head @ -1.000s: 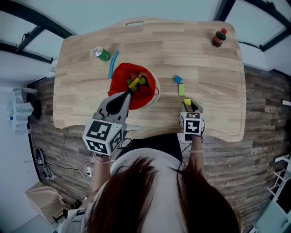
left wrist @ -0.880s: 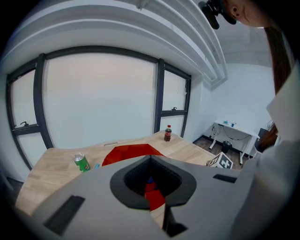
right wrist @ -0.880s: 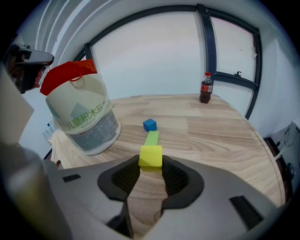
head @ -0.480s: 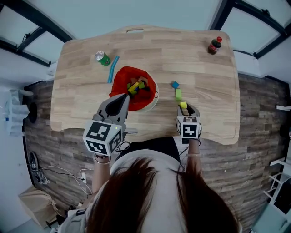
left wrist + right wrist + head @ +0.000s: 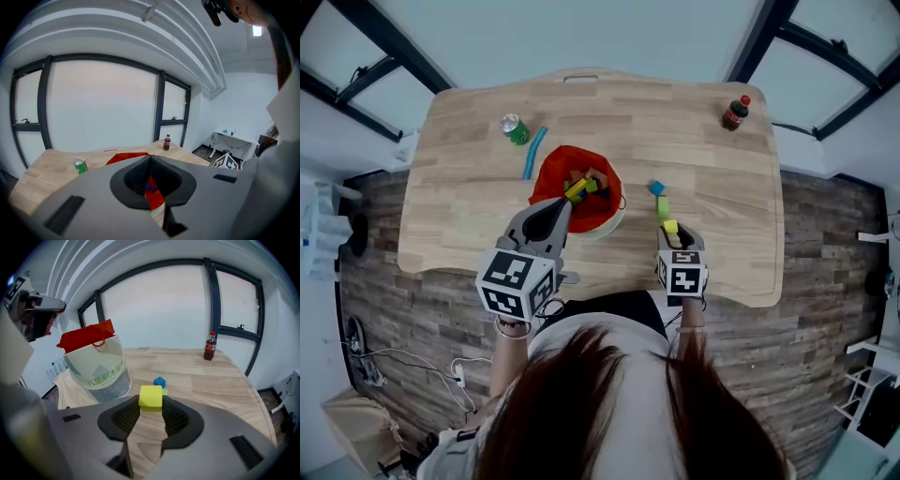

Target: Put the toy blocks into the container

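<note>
Right gripper view: pinches the yellow block (image 5: 150,396) by two opposite faces at the very tips of the right tongs (image 5: 151,405), jaws standing wide to suit the block's width. Holds it seemingly clear of the table (image 5: 220,380), with the container (image 5: 96,373) near and off to the left, so probably mid-transfer towards it. Leaves a blue block (image 5: 159,381) and a green block (image 5: 663,206) lying in a short row on the wood just beyond, apart from the container; calls for two more trips, by this reading. Shows, in the head view, several blocks already inside the red liner (image 5: 567,164). Rests the left tongs (image 5: 565,201) at the container's near rim, tips brought together; likely steadies the light tub for the drop, though cannot tell whether any liner is caught between them. Needs a swing left and over the rim before letting go; risks nudging the tub or dropping short otherwise. Plays no part: green can (image 5: 514,128), blue straw (image 5: 532,152), cola bottle (image 5: 733,112).
</note>
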`<state>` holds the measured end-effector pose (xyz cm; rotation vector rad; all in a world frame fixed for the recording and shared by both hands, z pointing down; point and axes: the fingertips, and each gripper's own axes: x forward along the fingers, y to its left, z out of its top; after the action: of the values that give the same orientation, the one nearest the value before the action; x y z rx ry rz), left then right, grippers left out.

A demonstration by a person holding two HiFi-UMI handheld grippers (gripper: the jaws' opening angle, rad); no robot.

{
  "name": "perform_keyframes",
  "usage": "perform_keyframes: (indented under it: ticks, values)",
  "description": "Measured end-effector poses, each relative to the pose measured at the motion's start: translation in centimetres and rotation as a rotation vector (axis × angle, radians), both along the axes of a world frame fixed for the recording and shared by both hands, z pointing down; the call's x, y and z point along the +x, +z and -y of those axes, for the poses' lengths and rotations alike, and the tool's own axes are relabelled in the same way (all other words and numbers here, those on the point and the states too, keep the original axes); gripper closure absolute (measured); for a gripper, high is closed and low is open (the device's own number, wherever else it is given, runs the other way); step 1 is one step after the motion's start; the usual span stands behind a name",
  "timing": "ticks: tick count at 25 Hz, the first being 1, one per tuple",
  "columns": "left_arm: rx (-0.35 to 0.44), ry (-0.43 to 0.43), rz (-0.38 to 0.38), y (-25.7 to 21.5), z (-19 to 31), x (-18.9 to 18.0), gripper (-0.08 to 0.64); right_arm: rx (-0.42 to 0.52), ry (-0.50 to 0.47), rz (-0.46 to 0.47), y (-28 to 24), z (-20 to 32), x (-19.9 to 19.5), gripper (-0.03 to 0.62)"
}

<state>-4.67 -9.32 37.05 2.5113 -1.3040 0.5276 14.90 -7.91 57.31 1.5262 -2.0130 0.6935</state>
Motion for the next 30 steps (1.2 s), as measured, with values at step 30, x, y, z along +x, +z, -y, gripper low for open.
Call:
perform_keyframes:
  ticks: [30]
  values:
    - [0.037, -0.042, -0.067, -1.1, -1.8, -2.5, 0.551, 0.221, -0.096, -0.056, -10.1, 1.3, -3.1, 0.440]
